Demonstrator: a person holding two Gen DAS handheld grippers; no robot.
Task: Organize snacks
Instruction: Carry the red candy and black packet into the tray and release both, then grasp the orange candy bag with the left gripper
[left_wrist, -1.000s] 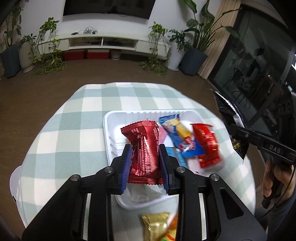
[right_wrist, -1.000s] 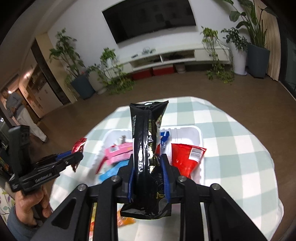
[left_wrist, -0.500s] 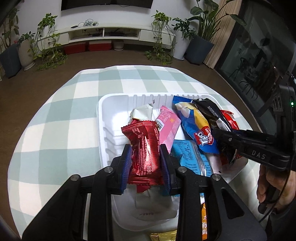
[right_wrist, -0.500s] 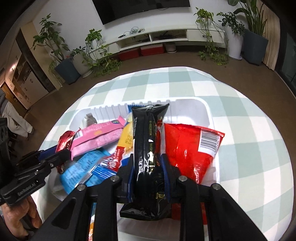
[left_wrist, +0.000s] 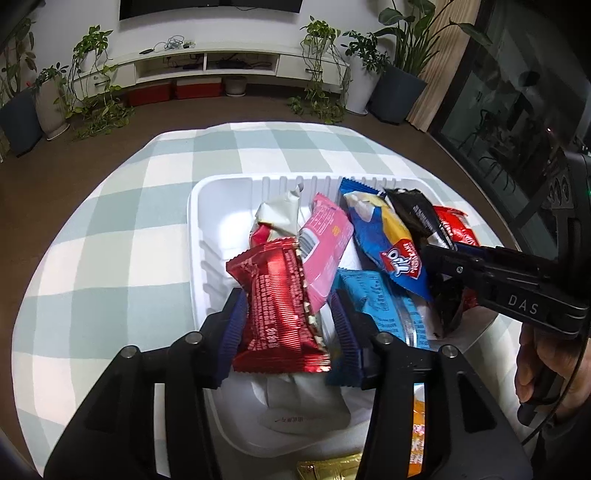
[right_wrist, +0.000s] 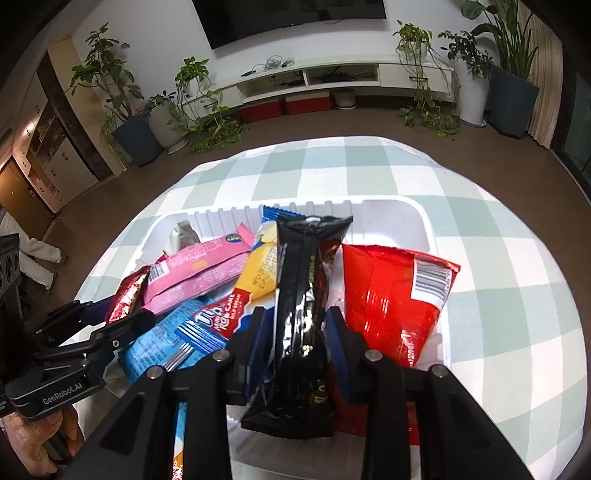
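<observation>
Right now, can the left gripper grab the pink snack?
Probably not yet. The left gripper has the red packet between its fingers, and that packet overlaps the pink snack just ahead.

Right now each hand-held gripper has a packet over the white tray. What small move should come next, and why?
Probably pull both back. The left hand-held gripper appears open, its dark red packet lying among the snacks in the white tray. The right hand-held gripper also looks open around the black packet, which seems to rest beside the red bag.
</observation>
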